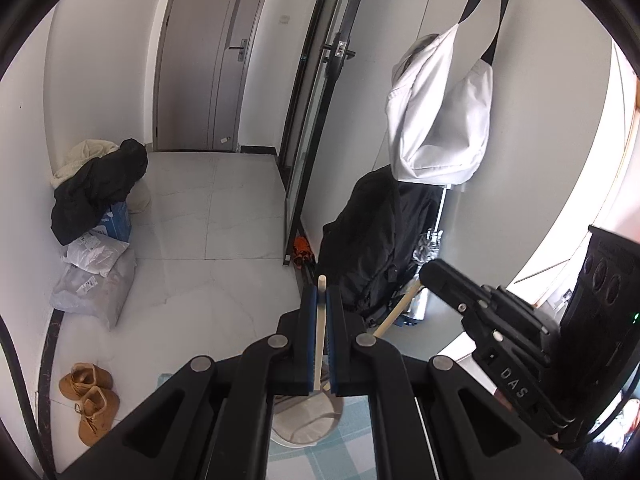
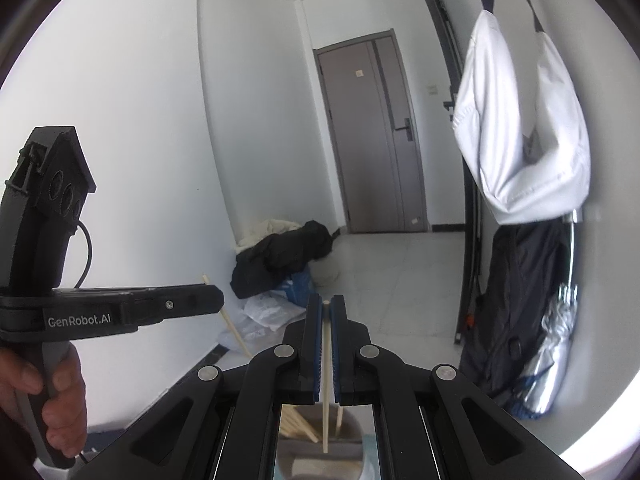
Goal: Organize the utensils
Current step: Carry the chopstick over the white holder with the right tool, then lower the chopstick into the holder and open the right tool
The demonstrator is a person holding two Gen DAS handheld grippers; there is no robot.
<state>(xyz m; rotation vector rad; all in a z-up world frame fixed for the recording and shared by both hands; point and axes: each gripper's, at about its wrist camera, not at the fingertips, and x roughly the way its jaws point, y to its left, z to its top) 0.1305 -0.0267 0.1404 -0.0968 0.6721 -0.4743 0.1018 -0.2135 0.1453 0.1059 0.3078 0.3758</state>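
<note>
My left gripper (image 1: 321, 294) is shut on a pale wooden chopstick (image 1: 320, 332), held upright between its blue pads. In the left wrist view my right gripper (image 1: 426, 274) reaches in from the right, shut on a second chopstick (image 1: 398, 310) that slants down. The right wrist view shows my right gripper (image 2: 326, 301) clamped on its chopstick (image 2: 326, 364), and my left gripper (image 2: 218, 300) with its chopstick (image 2: 234, 330) held by a hand (image 2: 60, 396). Below both stands a grey round holder (image 2: 354, 428) with several chopsticks (image 2: 298, 426) in it, on a blue checked cloth (image 1: 348, 454).
A pile of dark and cream clothes (image 1: 96, 184) and plastic bags (image 1: 94, 284) lie by the left wall, tan shoes (image 1: 92, 400) nearer. A white bag (image 1: 440, 120) hangs over a dark jacket (image 1: 372, 240) at right. A grey door (image 1: 208, 60) closes the far end.
</note>
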